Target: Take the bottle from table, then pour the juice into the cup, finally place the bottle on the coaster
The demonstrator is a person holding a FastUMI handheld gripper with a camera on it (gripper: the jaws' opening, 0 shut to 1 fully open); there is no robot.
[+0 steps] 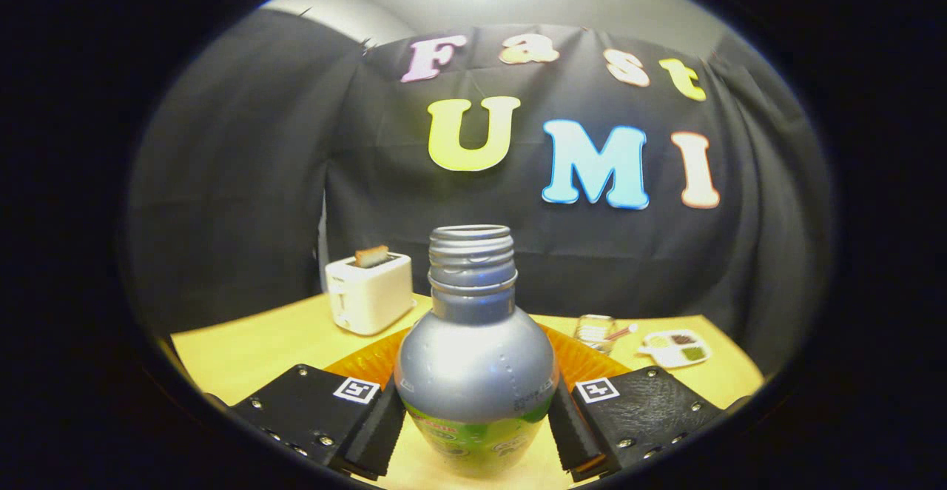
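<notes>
- The hand-held gripper (477, 420) is clamped on the silver metal bottle (476, 371): both fingers press against the bottle's lower body, one on each side.
- The bottle stands upright between the fingers. Its threaded neck is open, with no cap on it.
- A green printed label wraps the bottle's lower part. A strip of red lettering runs along the label's upper edge, too small and warped to read. A line of small dark code print on the bare metal shoulder, just above the label, is likewise illegible.
- Each finger carries a small square black-and-white marker tag (356, 390) on its top face.
- Directly behind the bottle lies an orange ribbed round coaster (366, 363) on the yellow wooden table (251, 349); its rim shows on both sides of the bottle. Whether the bottle's base rests on it cannot be told.
- Beyond the fingers and to the right of the bottle stands a clear glass cup (594, 329), well apart from the bottle.
- Just right of the cup sits a white compartment dish (675, 348) holding small dark, green and pale portions.
- At the table's far left stands a white toaster (369, 292) with a slice of brown toast (371, 255) sticking out of its slot.
</notes>
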